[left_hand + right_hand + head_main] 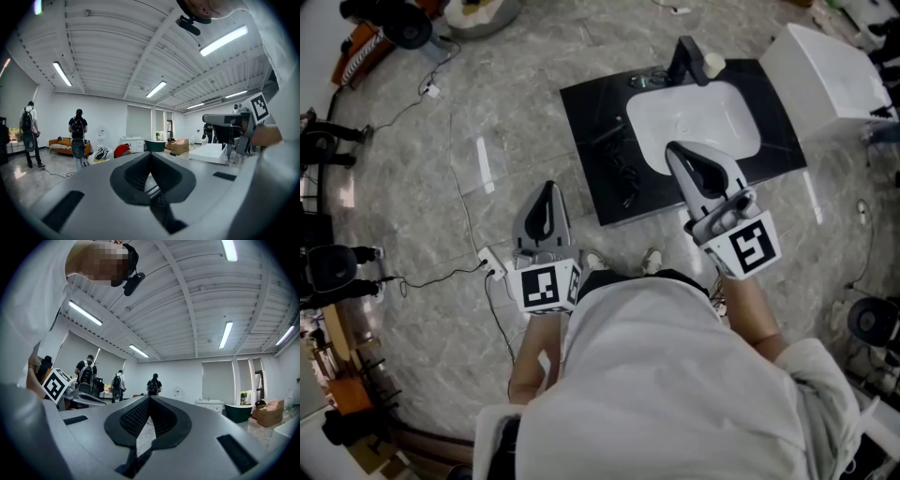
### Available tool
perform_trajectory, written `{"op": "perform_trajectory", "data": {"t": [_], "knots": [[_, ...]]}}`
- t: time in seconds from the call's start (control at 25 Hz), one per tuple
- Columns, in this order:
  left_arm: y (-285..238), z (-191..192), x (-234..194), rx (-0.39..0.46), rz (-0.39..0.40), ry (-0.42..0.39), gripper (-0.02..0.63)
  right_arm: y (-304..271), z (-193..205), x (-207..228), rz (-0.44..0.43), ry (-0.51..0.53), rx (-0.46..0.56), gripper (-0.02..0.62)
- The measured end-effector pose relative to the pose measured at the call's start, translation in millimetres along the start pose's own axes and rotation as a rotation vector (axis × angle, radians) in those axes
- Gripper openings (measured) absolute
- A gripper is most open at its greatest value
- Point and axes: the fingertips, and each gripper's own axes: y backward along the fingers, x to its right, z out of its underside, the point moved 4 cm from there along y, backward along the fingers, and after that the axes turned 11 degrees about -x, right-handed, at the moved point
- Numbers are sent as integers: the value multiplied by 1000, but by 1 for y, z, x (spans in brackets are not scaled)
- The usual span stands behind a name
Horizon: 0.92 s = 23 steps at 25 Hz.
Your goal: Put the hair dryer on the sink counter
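The black sink counter (586, 122) with its white basin (694, 117) and black faucet (684, 56) stands just ahead of me in the head view. A dark object with a cord (623, 173), apparently the hair dryer, lies on the counter's left part; its shape is hard to make out. My left gripper (550, 186) hangs over the floor left of the counter, shut and empty (150, 155). My right gripper (672, 150) is held in front of the basin's near edge, also shut with nothing between its jaws (149, 399). Both point roughly level across the room.
A white box-like unit (825, 66) stands right of the counter. A power strip (492, 263) and cables lie on the marble floor to the left. Several people with backpacks (78, 136) stand far off, near an orange sofa (61, 146) and a green tub (238, 411).
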Motion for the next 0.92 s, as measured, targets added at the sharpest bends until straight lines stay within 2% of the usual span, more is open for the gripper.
{"op": "perform_trajectory", "data": {"t": [0.92], "knots": [[2,0,9,-9,-25,-2,2,7,9,7,20,15,-39,34]]}}
